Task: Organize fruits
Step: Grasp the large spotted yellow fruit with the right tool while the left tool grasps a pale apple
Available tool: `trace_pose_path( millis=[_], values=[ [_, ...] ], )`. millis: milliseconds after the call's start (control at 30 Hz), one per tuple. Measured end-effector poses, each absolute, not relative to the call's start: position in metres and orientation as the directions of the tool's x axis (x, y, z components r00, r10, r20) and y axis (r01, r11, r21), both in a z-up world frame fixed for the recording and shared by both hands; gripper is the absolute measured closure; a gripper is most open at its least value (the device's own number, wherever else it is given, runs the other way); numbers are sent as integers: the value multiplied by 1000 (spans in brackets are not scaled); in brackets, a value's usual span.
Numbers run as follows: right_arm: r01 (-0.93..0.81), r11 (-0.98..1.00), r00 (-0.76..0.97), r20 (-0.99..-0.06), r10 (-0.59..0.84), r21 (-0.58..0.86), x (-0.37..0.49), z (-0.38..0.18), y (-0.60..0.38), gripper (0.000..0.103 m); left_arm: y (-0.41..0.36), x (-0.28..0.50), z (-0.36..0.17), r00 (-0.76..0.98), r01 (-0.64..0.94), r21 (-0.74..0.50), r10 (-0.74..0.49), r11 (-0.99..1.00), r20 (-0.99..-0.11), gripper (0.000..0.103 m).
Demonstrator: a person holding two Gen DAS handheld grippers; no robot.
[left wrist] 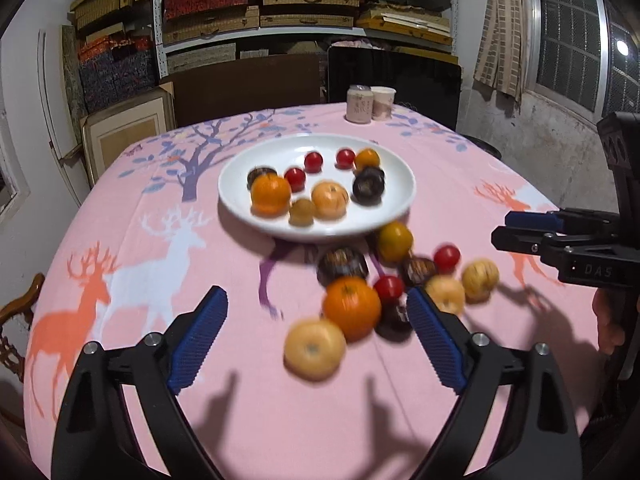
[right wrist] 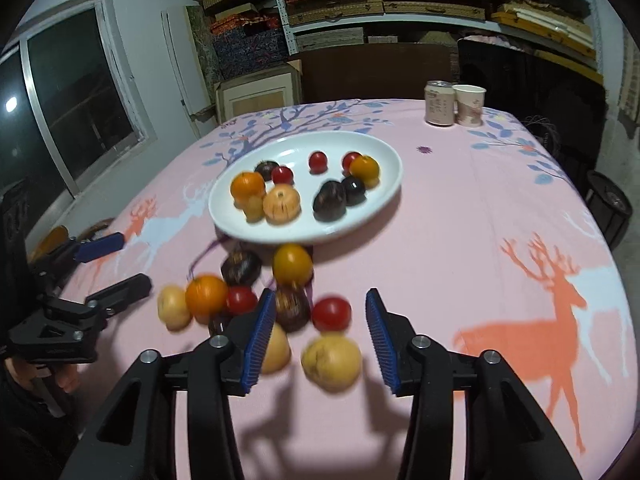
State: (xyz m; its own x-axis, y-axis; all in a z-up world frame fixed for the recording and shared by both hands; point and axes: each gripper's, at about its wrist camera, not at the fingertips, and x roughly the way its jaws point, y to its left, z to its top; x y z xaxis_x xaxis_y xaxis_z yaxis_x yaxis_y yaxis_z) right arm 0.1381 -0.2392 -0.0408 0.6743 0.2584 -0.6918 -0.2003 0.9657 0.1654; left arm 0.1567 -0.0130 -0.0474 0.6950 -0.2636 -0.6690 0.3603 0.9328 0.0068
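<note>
- Right gripper (left wrist: 500, 228): pale letters "DAS" on its black body, seen from the left wrist.
- Can (right wrist: 439, 103): printed label, too blurred to read.

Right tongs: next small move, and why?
Probably ease the right tongs forward and down over the yellow fruit, then close. The jaws stand open and empty, and that fruit lies nearest, roughly between the pads on the cloth. The plate already holds some fruit, while a cluster lies loose beside it. Motion blur makes the exact alignment uncertain.
</note>
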Motion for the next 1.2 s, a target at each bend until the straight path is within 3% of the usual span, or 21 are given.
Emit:
trace_pose_path(
  millis=[200,633,667,700,833,900,1200],
  values=[
    [-165,986,680,-720,139,35,107,-60,-232,52,-2,116,-64,667,341,-47,-276,939,-692,14],
    [-105,991,615,-778,129,81,146,-93,-224,53,3,98,-68,667,309,-44,-250,950,-701,14],
    [-106,990,606,-784,137,91,149,-96,-223,61,3,100,-68,670,302,-42,-243,952,-701,14],
    [-114,987,591,-791,159,114,151,-99,-224,61,4,102,-67,672,295,-39,-236,955,-702,14],
    [-99,988,641,-752,154,118,141,-90,-227,61,6,115,-70,673,241,-16,-179,970,-717,15],
    [-106,988,659,-736,153,111,133,-85,-226,61,4,122,-72,661,235,5,-156,972,-734,23],
    [-135,984,702,-690,176,114,105,-79,-223,61,-15,149,-82,644,231,99,-76,968,-762,23]
  ],
)
